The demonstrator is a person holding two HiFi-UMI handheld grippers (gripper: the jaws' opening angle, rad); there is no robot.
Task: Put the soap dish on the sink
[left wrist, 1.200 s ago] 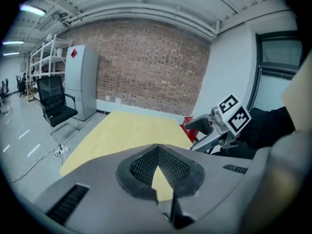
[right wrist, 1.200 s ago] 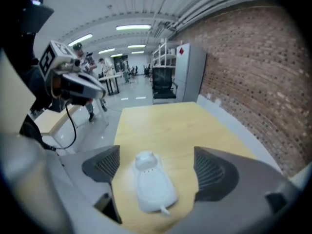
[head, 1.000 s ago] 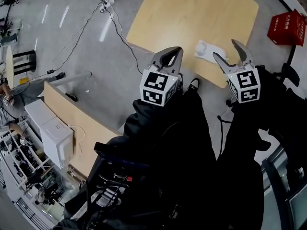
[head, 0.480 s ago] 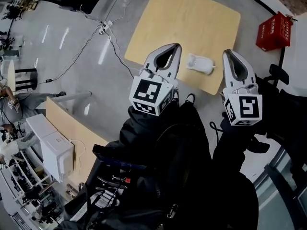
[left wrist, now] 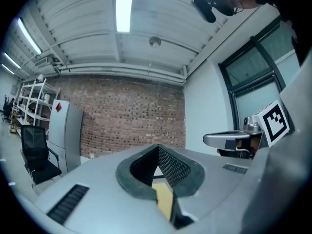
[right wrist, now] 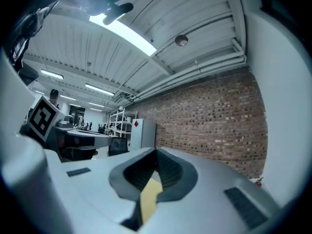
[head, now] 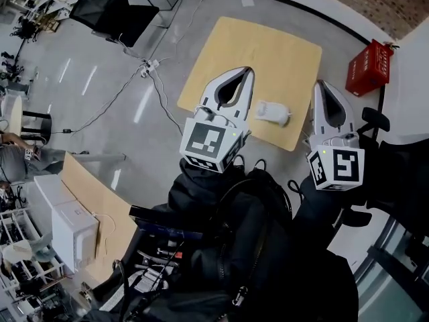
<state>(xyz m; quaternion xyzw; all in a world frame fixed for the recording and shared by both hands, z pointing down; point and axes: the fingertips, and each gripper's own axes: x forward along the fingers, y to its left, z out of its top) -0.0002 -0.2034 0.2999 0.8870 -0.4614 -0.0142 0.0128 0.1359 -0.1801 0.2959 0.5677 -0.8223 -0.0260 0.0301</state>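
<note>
A small white moulded piece (head: 271, 112) lies near the front edge of the light wooden table (head: 248, 52) far below; I cannot tell the soap dish from the sink in it. Both grippers are held high above the table and point level, touching nothing. My left gripper (head: 244, 71) is shut and empty, its ribbed tips meeting (left wrist: 158, 148). My right gripper (head: 320, 84) has just been closing and is now shut, with nothing between its jaws (right wrist: 156, 151). In the left gripper view the right gripper (left wrist: 234, 139) shows at the right.
A red box (head: 367, 68) stands on the floor right of the table. A black chair (head: 110, 9) is at the upper left, with cables (head: 151, 66) across the grey floor. A wooden counter carrying a white box (head: 70, 230) sits lower left. A brick wall (left wrist: 131, 116) lies ahead.
Both grippers have risen and levelled out. The right jaws, open one second ago, have closed on nothing. The table and white piece look smaller and farther below.
</note>
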